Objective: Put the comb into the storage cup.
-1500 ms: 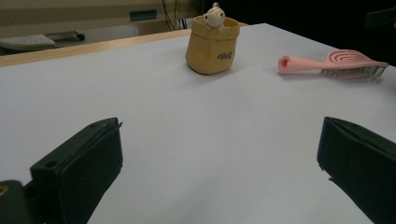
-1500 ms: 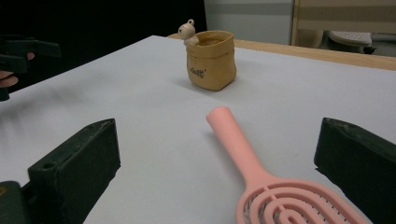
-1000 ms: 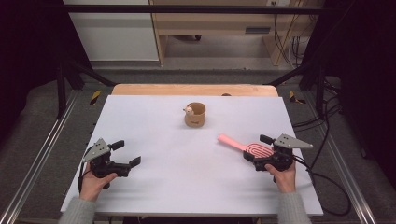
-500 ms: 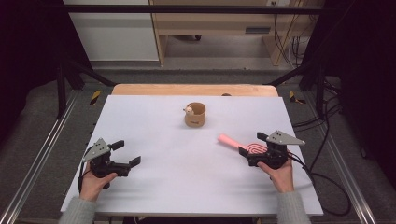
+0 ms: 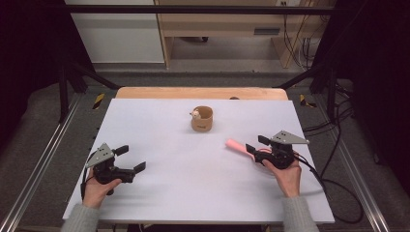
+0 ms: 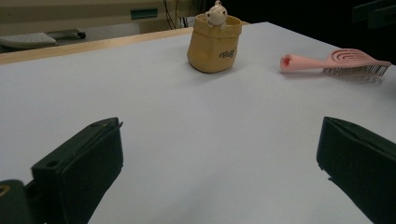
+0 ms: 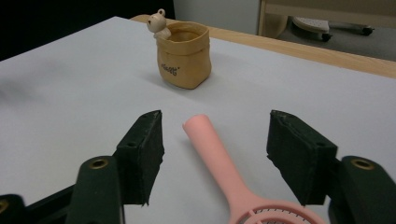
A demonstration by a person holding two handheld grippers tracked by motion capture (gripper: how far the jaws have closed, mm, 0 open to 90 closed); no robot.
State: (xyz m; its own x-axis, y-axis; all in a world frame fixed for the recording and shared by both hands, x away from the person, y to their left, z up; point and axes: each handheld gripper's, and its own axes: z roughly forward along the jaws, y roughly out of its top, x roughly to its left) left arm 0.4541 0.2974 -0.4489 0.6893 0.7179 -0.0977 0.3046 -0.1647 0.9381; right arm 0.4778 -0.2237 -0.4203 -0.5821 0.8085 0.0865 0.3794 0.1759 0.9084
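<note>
A: Starting from the left, what do you see?

B: The left gripper (image 5: pixel 129 158) is held in the person's left hand (image 5: pixel 96 186), low over the near left part of the white table (image 5: pixel 159 145). Its jaws stand wide apart, and between them there is only bare table surface. In the left gripper view the two black jaws sit far out at the two sides, with nothing in the gap.

A: And in the middle?

B: A small tan pot (image 5: pixel 202 119) shaped like a paper bag stands upright toward the far side of the table. A little animal figurine (image 5: pixel 195 114) sits on its rim, at the left in the high view. The left gripper view shows the same pot (image 6: pixel 214 43) with some writing on its side, too small to read.

A: Then the right side?

B: There lies the pink hairbrush (image 5: pixel 240 147), flat on the table — its handle points toward the pot, well apart from it. The right gripper (image 5: pixel 255 145), in the right hand (image 5: pixel 285 171), is over the brush's head end. In the right gripper view the jaws are wide open, one on each side of the handle (image 7: pixel 218 156), and neither pad touches it. The brush head, with its curved slots, shows at the bottom edge of that view — close to the gripper body.
</note>
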